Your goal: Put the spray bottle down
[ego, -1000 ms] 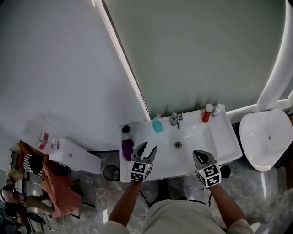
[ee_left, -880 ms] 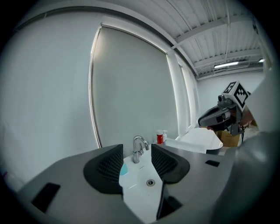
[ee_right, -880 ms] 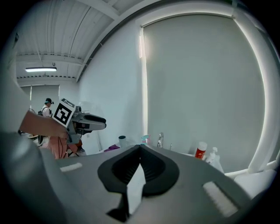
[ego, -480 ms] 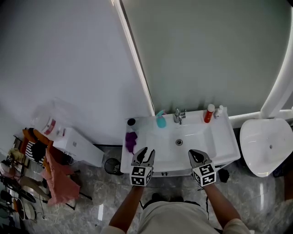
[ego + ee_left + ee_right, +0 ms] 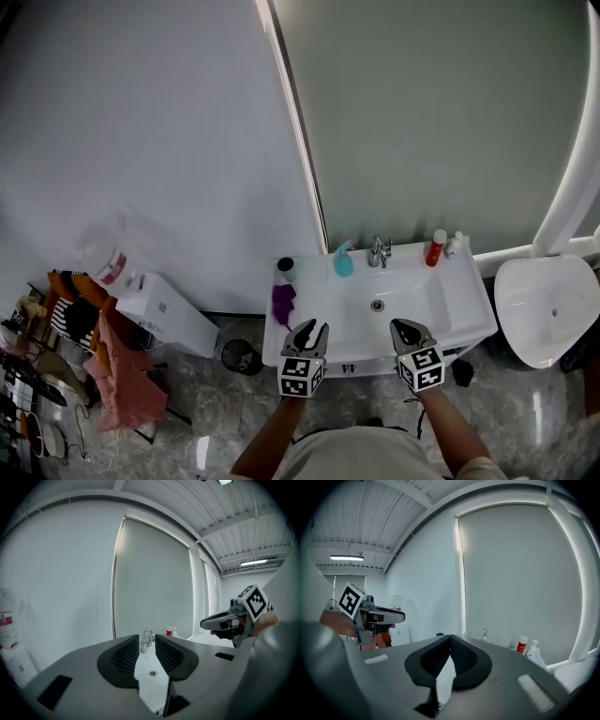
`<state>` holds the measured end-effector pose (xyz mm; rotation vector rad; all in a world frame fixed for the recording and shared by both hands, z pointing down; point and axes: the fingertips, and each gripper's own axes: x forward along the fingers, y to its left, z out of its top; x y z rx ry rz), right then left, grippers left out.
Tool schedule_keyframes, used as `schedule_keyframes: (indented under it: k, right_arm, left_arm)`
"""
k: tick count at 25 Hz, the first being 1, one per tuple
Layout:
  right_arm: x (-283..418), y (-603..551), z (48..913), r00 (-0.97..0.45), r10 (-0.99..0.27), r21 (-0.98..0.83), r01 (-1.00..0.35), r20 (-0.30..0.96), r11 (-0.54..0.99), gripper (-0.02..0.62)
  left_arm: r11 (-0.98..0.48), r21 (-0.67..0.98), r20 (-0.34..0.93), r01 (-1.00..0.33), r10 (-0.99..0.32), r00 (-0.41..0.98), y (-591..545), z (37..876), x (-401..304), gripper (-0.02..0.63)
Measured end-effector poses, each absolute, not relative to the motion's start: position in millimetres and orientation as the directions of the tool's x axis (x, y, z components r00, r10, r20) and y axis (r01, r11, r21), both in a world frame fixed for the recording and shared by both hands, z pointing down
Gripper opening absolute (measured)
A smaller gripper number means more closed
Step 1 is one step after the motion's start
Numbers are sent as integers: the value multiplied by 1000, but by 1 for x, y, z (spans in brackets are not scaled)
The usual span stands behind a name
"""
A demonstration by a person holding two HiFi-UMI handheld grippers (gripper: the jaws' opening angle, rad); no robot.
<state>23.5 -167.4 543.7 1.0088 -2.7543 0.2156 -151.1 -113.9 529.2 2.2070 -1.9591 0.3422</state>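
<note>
The spray bottle (image 5: 344, 262), teal, stands upright on the back ledge of the washbasin (image 5: 469, 291), just left of the faucet (image 5: 380, 250) and held by neither gripper. In the right gripper view only its small teal top peeks over the finger edge. The left gripper view does not show it, since the fingers (image 5: 123, 654) cover that side of the basin. A red bottle (image 5: 436, 247) and a white pump bottle (image 5: 457, 244) stand near each other at the ledge's right end. They are too small for any print to be read. A purple cloth (image 5: 283, 302) lies on the basin's left rim.

Both grippers hover at the basin's front edge, well apart from the bottle. The left gripper (image 5: 312, 330) has its fingers closing with a narrow gap left, and only the faucet and the drain (image 5: 152, 673) show through it. The right gripper (image 5: 405, 330) has its fingers pressed together at the tips, pinching nothing.
</note>
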Motion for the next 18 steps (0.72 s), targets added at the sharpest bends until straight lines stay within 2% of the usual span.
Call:
schedule_keyframes:
  k: [7, 12, 18]
  right_arm:
    - [8, -137, 531, -749, -614, -29, -640, 249, 768, 11]
    - [8, -122, 525, -744, -621, -21, -645, 248, 764, 11]
    - [2, -104, 520, -761, -597, 11, -615, 253, 789, 11]
  left_arm:
    - [-142, -67, 236, -988, -964, 122, -85, 516, -170, 60]
    - [-146, -40, 207, -988, -969, 135, -66, 505, -179, 18]
    - [-156, -32, 197, -987, -969, 147, -53, 500, -182, 15]
